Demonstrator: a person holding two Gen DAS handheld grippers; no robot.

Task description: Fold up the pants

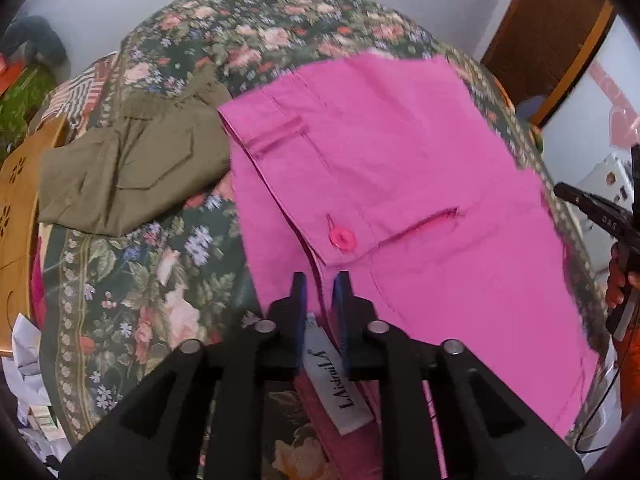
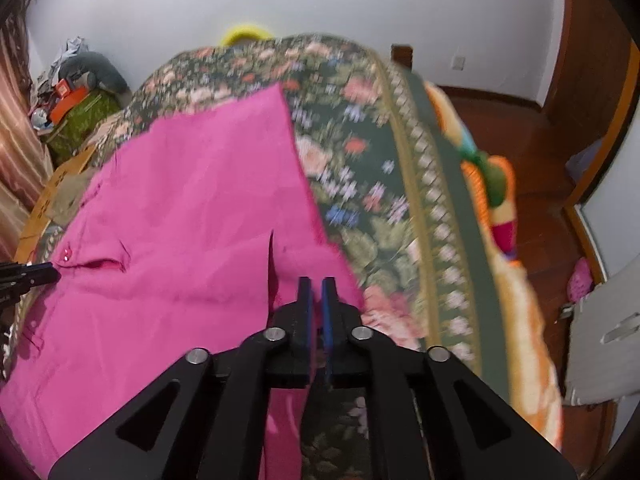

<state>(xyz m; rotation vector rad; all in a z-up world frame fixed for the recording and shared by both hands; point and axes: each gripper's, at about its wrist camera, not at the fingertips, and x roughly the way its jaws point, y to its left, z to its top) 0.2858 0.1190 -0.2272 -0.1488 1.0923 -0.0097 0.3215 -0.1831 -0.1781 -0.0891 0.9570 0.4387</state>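
Pink pants (image 1: 400, 184) lie on a floral bedspread (image 1: 132, 272), folded, with the waistband, a belt loop and a pink button (image 1: 341, 238) facing me. My left gripper (image 1: 320, 280) is shut on the waistband edge, beside a white label (image 1: 340, 376). In the right wrist view the pink pants (image 2: 192, 208) spread to the left. My right gripper (image 2: 317, 284) is shut on the pants' near right edge. The right gripper also shows at the left wrist view's right edge (image 1: 592, 212). The left gripper's tip shows at the right wrist view's left edge (image 2: 36, 274).
An olive green garment (image 1: 132, 172) lies crumpled on the bed left of the pants. A wooden headboard (image 1: 16, 208) and paper clutter are at far left. The bed's right edge (image 2: 452, 208) drops to a wooden floor (image 2: 532, 152). A wooden door (image 1: 548, 20) stands at the back right.
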